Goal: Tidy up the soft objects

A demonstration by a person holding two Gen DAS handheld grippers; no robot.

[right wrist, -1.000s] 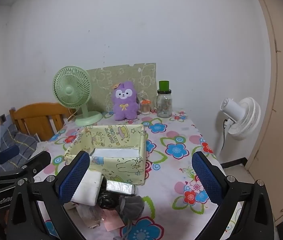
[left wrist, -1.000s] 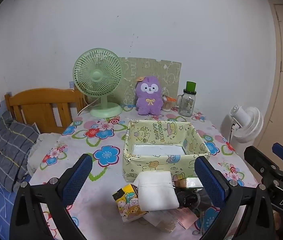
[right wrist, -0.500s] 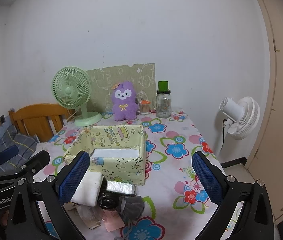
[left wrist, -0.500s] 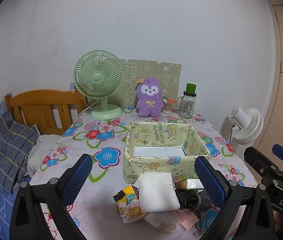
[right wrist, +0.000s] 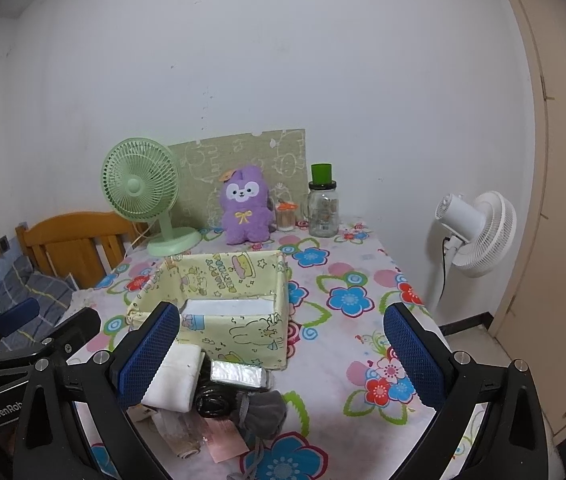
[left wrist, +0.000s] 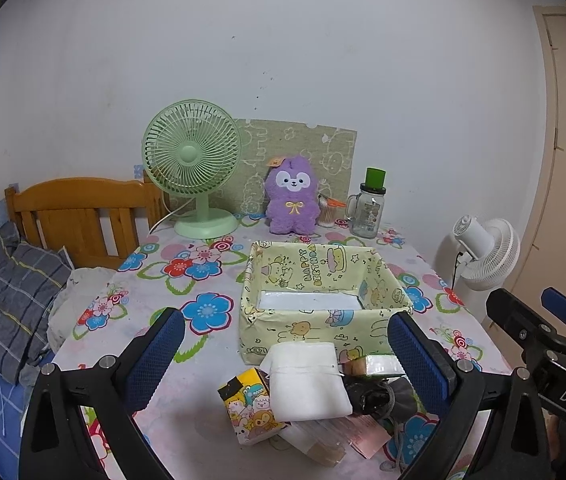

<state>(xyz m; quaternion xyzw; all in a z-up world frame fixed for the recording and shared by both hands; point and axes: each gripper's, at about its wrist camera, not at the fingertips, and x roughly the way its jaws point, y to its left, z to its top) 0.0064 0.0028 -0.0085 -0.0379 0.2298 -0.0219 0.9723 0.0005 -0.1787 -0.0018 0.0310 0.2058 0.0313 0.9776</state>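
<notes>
A yellow cartoon-print box [left wrist: 307, 332] [right wrist: 243, 336] stands open on the floral table, with a white bottom showing inside. In front of it lies a pile: a white folded cloth [left wrist: 307, 384] [right wrist: 175, 376], a cartoon tissue pack [left wrist: 249, 408], a silver packet [right wrist: 239, 374], a black item [right wrist: 213, 398] and a grey pouch [right wrist: 263, 412]. My left gripper [left wrist: 287, 360] is open and empty above the pile. My right gripper [right wrist: 279, 356] is open and empty, to the right of the left one. A purple plush [left wrist: 293, 200] [right wrist: 245, 204] sits at the back.
A green desk fan [left wrist: 193, 168] and a glass jar with a green lid [left wrist: 369, 210] stand at the table's back. A wooden headboard [left wrist: 79, 212] and bed lie to the left. A white floor fan [right wrist: 471, 232] stands to the right of the table.
Both grippers have pulled back and risen very slightly; the table items sit a little lower and farther in view. Nothing was grasped or moved.
</notes>
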